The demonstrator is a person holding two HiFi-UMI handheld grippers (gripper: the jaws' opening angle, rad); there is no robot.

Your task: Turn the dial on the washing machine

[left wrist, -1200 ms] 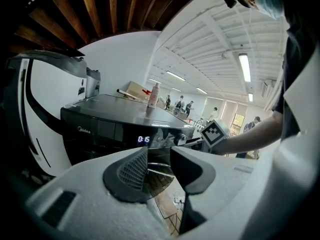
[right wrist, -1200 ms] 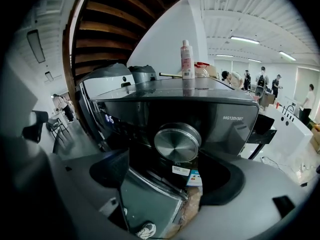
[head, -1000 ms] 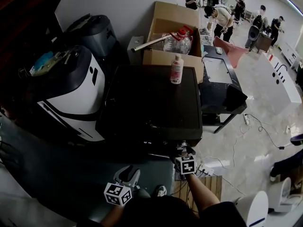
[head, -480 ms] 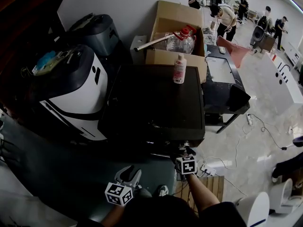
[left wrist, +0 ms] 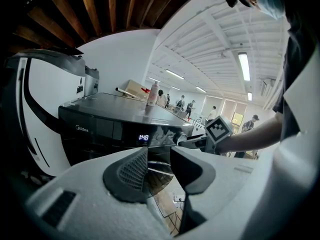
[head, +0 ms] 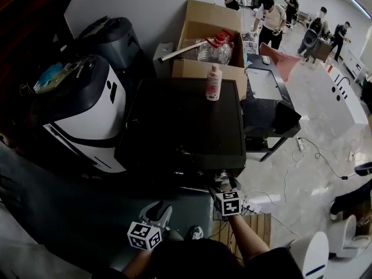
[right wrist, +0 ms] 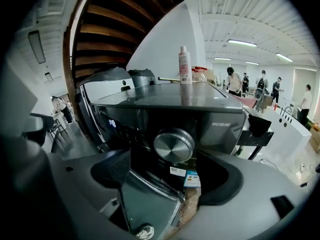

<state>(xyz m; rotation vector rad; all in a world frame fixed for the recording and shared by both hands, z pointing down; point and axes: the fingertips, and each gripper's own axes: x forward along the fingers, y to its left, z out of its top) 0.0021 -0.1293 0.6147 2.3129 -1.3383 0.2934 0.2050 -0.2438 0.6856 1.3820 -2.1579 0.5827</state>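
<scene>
The black washing machine [head: 180, 127] fills the middle of the head view, and its lit display [left wrist: 143, 137] shows in the left gripper view. Its round silver dial [right wrist: 173, 145] sits at the front right corner, just ahead of my right gripper [right wrist: 167, 176]. That gripper's jaws stand open to either side and a little short of the dial, not touching it. In the head view the right gripper [head: 224, 186] is up against that corner. My left gripper [left wrist: 159, 166] hangs open and empty in front of the machine, lower left [head: 157, 214]. From it the dial [left wrist: 181, 138] is also visible.
A pink-and-white bottle [head: 213, 83] stands on the back of the machine's lid. Behind it is a cardboard box [head: 212, 68] holding bottles. A white-and-black appliance [head: 87, 109] stands close on the left, and a black table [head: 273, 106] on the right. Several people stand far back.
</scene>
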